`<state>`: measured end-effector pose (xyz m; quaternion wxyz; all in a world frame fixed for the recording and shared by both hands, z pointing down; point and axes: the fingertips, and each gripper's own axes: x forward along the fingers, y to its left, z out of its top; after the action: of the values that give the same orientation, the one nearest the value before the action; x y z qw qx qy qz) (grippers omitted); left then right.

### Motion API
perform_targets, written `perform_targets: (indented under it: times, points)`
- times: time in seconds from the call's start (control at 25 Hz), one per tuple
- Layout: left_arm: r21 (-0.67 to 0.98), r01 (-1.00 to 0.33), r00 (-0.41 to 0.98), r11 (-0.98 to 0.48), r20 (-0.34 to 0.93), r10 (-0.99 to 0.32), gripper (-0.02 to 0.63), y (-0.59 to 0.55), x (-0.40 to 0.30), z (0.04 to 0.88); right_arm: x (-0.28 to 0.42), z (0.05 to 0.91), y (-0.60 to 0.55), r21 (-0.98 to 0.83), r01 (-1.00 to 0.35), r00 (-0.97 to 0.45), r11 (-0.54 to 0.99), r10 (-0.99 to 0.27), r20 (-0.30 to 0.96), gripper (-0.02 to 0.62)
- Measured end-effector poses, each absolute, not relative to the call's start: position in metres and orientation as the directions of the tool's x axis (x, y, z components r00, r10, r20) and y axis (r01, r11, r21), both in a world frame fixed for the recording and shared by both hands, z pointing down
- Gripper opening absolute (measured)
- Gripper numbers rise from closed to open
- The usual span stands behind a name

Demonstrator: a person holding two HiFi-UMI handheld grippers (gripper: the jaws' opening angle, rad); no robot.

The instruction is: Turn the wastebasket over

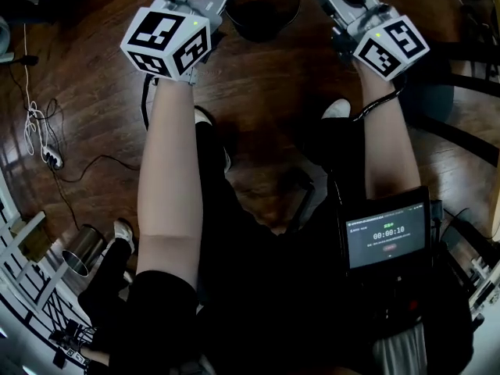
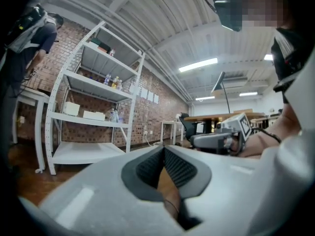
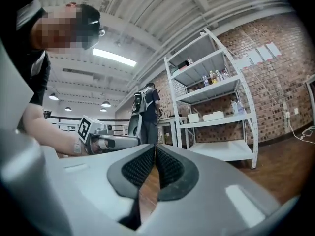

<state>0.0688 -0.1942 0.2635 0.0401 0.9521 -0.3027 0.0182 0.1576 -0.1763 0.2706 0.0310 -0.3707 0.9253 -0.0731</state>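
Closest to the head camera is a small screen [image 1: 387,237] with a timer on it, at the person's right side. Both bare forearms reach forward from there over the dark wood floor [image 1: 266,84].

The left gripper [image 2: 164,148] points level. Its jaws are together at the tips, and the ribbed pads [image 2: 149,167] hold nothing. The right gripper [image 3: 155,145] also points level. Its jaws are likewise pressed together and empty. Each gripper view shows the other gripper off to the side, with its marker cube.

The wastebasket [image 1: 262,14] is on the floor ahead of the person, at the top of the head view. It lies between the two grippers, and neither touches it. It is dark and round; which end is up cannot be told.

A metal cup [image 1: 82,248] lies tilted at the lower left of the head view. A power strip [image 1: 51,158] with loose cables sits further up on that side.

A white shelf [image 2: 88,117] stands against a brick wall [image 2: 147,112] in both gripper views. Another person [image 3: 147,112] with a backpack stands near it.
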Motion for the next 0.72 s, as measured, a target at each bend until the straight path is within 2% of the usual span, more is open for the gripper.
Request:
perform_targets:
  times: [0.24,0.48,0.72]
  points:
    - [0.062,-0.558,0.828,-0.827,0.103,-0.551,0.002,-0.187,0.063,0.281,0.135,0.268,-0.187,-0.168,-0.654,-0.741,0.738,-0.669,-0.051,0.011]
    - [0.071,-0.541,0.840,-0.838,0.076,-0.537,0.002,-0.180,0.065,0.277,0.106,0.274,-0.177,-0.098,-0.595,-0.800,0.798,-0.600,-0.026,0.010]
    - [0.073,-0.557,0.831,-0.828,0.057,-0.554,0.002,-0.182,0.059,0.272,0.100,0.272,-0.176,-0.065,-0.593,-0.803,0.802,-0.596,-0.027,0.011]
